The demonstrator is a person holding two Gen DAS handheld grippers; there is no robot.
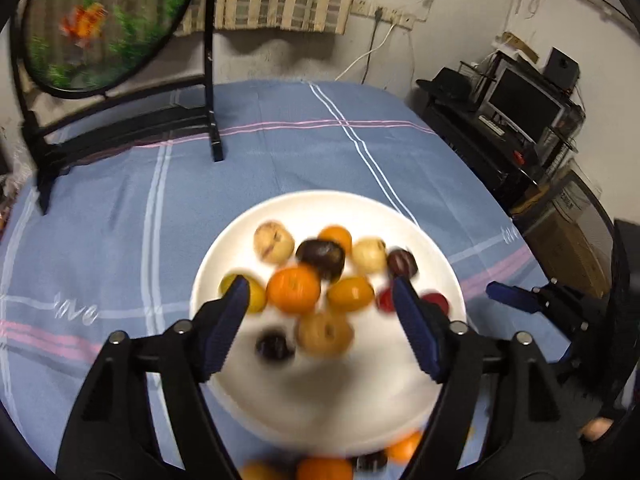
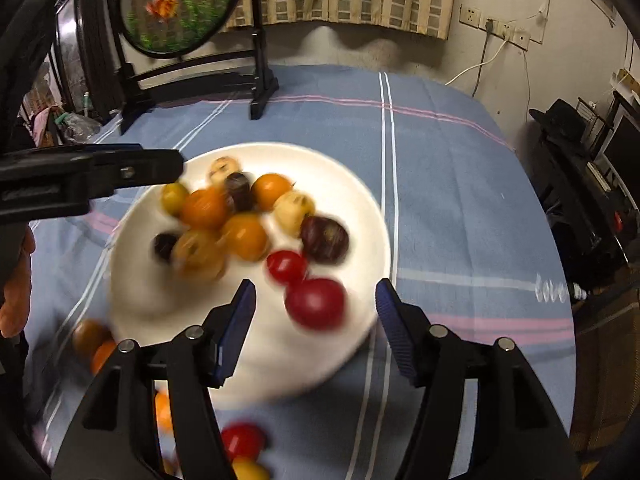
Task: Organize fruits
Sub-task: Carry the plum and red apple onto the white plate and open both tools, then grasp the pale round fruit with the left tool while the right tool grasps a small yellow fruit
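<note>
A white plate (image 1: 320, 400) on the blue striped cloth holds several small fruits: an orange tangerine (image 1: 294, 288), a dark purple fruit (image 1: 322, 258), a tan fruit (image 1: 273, 241), and two red ones (image 2: 316, 303) at its near right. My left gripper (image 1: 320, 292) hovers open over the plate's middle, its pads clear of the fruits. My right gripper (image 2: 316, 292) is open above the plate's (image 2: 160, 292) near edge, with the larger red fruit in line between its fingers but untouched. Loose fruits (image 2: 242, 440) lie on the cloth in front of the plate. The picture is blurred.
A round fish picture on a black stand (image 1: 108, 20) occupies the far left of the table. A dark shelf with electronics (image 1: 520, 108) stands past the table's right edge. A person's hand (image 2: 16, 288) shows at the left. Bare cloth (image 1: 280, 152) lies behind the plate.
</note>
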